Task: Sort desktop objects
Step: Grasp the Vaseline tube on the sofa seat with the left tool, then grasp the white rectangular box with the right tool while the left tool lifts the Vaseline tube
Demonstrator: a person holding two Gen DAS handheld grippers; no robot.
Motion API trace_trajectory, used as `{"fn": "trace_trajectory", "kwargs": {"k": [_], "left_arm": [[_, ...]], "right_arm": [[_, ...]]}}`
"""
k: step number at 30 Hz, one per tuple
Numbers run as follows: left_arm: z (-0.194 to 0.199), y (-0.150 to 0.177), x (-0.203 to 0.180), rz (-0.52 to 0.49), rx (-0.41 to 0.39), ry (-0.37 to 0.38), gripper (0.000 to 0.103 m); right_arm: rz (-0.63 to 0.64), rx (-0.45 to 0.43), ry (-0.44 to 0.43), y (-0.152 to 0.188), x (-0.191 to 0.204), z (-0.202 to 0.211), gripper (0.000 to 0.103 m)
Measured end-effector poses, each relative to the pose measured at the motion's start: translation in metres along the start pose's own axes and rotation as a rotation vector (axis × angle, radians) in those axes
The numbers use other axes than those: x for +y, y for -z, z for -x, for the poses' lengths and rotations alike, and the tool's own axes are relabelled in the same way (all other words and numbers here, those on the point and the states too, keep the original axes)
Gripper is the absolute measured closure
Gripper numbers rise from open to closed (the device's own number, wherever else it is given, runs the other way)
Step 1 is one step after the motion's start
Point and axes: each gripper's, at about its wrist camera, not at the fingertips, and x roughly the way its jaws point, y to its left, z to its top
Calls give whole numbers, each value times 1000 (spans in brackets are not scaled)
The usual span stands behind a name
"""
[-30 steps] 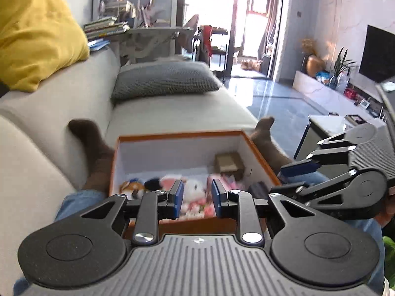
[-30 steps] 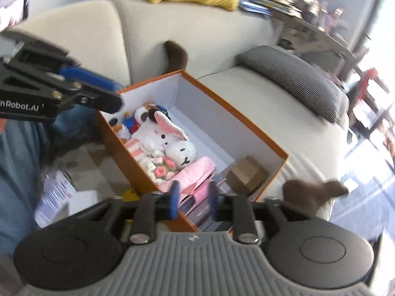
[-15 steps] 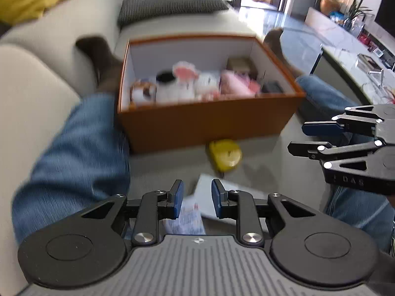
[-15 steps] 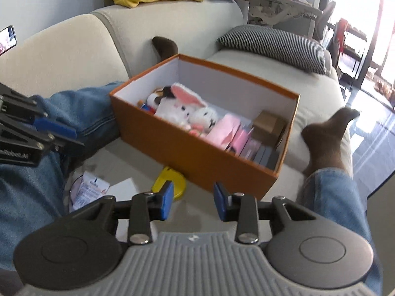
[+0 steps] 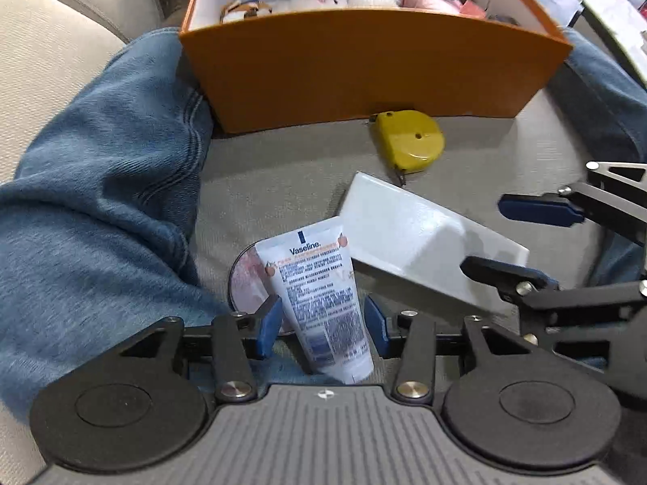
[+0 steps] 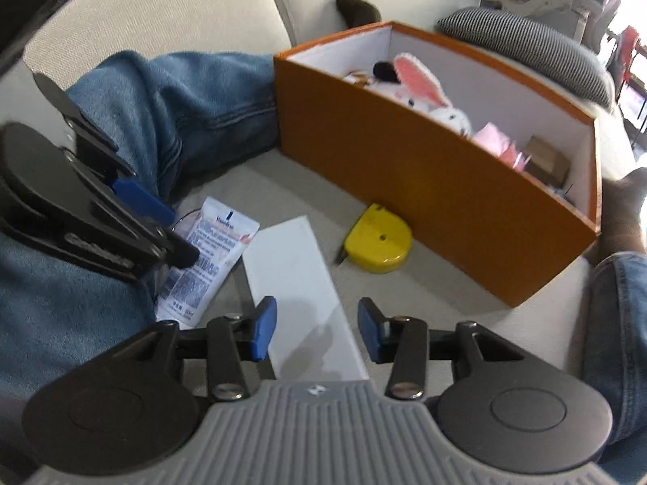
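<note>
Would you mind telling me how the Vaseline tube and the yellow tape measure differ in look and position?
The Vaseline tube is white, flat and long with printed text; the yellow tape measure is a plain, rounded, chunky case. The tube lies between the opening pads of the left gripper, untouched, and overlaps a round disc; the tape measure lies ungripped against the orange box. Both rest on the sofa cushion, outside the box.

tube (image 5: 319, 295) left of flat box (image 5: 428, 238); tape measure (image 5: 408, 139) btwn them & bin (image 5: 364, 68).
</note>
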Motion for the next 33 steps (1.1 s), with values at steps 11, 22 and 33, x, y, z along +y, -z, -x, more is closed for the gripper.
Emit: {"fn": "trace_trajectory", "kwargs": {"k": [11, 22, 33], "left_arm": [[-40, -11, -9, 0, 93, -76, 38], [-40, -6, -6, 47, 10, -1, 43], [-41, -16, -13, 59, -88, 127, 43]], "right_arm": [[37, 43, -83, 10, -6, -18, 43], [55, 52, -13, 13, -12, -31, 55], [-11, 70, 125, 10, -51, -17, 58]]}}
